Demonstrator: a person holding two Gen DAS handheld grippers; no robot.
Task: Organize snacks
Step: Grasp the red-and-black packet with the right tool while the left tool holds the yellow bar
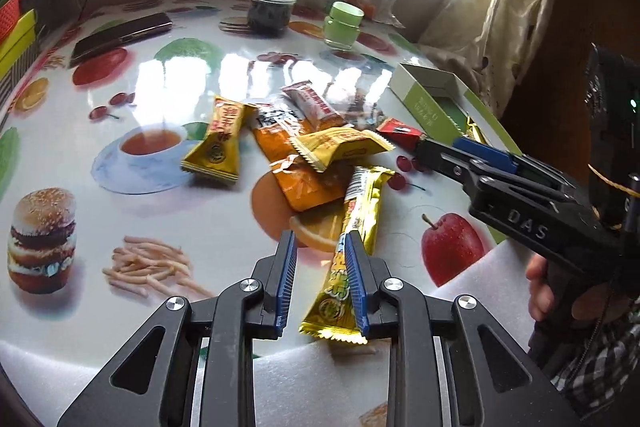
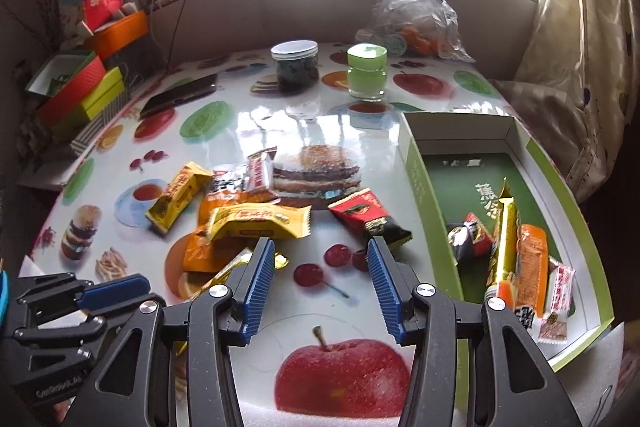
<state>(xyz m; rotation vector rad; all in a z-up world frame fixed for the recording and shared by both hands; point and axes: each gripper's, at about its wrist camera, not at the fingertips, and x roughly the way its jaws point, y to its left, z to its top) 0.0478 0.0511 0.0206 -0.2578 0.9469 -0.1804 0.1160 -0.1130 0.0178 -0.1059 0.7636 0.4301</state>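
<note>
Several snack packets lie in a pile mid-table: a yellow packet (image 1: pixel 216 143), an orange packet (image 1: pixel 296 167), a flat yellow one (image 2: pixel 260 221), a red-white one (image 1: pixel 314 105) and a red-black one (image 2: pixel 370 217). My left gripper (image 1: pixel 320 247) is open, its right finger resting over a long gold snack bar (image 1: pixel 352 247) that lies on the table. My right gripper (image 2: pixel 320 255) is open and empty, above printed cherries, with the red-black packet just beyond its right finger. A green box (image 2: pixel 416 179) at right holds several snacks.
A dark jar with white lid (image 2: pixel 295 67), a green jar (image 2: pixel 366 71), a phone (image 2: pixel 180 95) and a plastic bag (image 2: pixel 416 15) stand at the back. Coloured boxes (image 2: pixel 84 95) are stacked at left. White foam (image 1: pixel 320 379) lies at the front edge.
</note>
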